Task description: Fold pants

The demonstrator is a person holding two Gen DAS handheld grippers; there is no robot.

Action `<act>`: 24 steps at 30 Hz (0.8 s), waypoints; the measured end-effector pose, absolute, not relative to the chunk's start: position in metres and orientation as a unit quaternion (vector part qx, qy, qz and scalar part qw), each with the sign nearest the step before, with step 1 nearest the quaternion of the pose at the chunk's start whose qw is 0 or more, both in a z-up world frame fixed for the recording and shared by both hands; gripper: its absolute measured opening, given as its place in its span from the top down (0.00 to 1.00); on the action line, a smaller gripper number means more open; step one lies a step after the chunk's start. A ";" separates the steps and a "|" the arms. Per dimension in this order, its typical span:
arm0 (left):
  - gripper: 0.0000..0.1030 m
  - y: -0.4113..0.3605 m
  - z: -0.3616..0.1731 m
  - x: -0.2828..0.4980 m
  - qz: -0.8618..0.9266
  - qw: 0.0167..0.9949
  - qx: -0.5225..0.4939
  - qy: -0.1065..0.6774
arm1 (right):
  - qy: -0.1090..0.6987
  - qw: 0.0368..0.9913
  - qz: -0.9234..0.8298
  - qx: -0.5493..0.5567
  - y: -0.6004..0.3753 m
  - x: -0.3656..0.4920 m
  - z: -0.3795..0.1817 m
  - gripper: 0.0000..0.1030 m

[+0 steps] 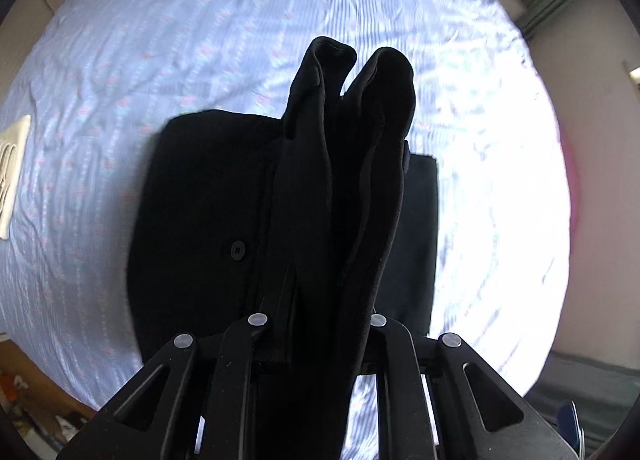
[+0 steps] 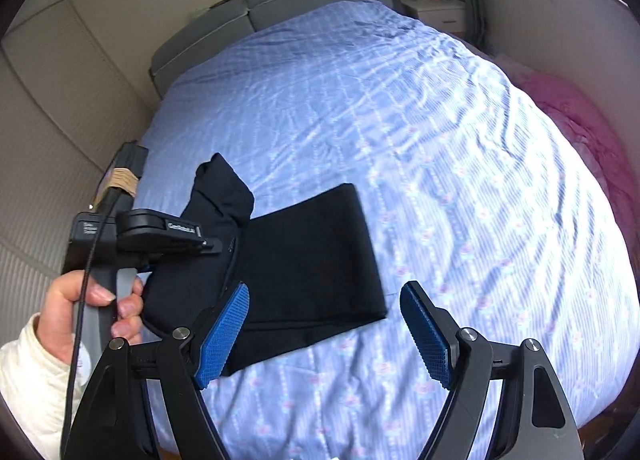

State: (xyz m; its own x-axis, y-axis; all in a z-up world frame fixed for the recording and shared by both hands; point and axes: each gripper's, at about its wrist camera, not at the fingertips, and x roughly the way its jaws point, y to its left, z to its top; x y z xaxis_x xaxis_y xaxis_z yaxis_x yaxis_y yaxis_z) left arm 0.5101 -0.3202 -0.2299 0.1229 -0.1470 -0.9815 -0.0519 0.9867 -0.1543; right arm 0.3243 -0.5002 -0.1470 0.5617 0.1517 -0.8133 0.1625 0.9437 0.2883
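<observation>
Black pants point(image 2: 312, 260) lie partly folded on the blue bed sheet point(image 2: 440, 164). One end of them is lifted and bunched up in my left gripper point(image 1: 344, 108), which is shut on the cloth; the fabric covers its fingertips. A button point(image 1: 238, 249) shows on the flat part below. In the right wrist view a hand point(image 2: 72, 300) holds that left gripper point(image 2: 224, 196) at the left, with the raised cloth wrapped around it. My right gripper point(image 2: 326, 288) hovers open over the near edge of the pants, and nothing sits between its blue pads point(image 2: 224, 332).
The sheet is wrinkled and covers the whole bed. A grey headboard point(image 2: 280, 0) stands at the far end, a pink blanket point(image 2: 592, 148) lies along the right side, and a nightstand point(image 2: 440, 12) is behind. A beige item point(image 1: 14, 172) lies on the sheet at the left.
</observation>
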 end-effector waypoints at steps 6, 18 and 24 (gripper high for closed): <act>0.74 -0.374 -0.286 0.536 -0.028 0.722 -0.031 0.691 | 0.491 0.853 -0.027 0.176 -0.540 0.336 -0.177 0.23; 0.27 -0.364 -0.252 0.515 -0.110 0.762 0.004 0.638 | 0.524 0.832 -0.015 0.181 -0.566 0.348 -0.220 0.23; 0.27 -0.305 -0.273 0.490 -0.052 0.763 0.049 0.643 | 0.546 0.817 0.067 0.173 -0.538 0.383 -0.252 0.43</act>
State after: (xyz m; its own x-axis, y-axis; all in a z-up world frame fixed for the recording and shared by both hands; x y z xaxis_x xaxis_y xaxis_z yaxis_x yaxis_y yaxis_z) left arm 0.4902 -0.3054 -0.2734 0.1688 -0.0154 -0.9855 0.1424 0.9898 0.0089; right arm 0.3834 -0.5382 -0.2517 0.3958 0.2976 -0.8688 0.0791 0.9315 0.3551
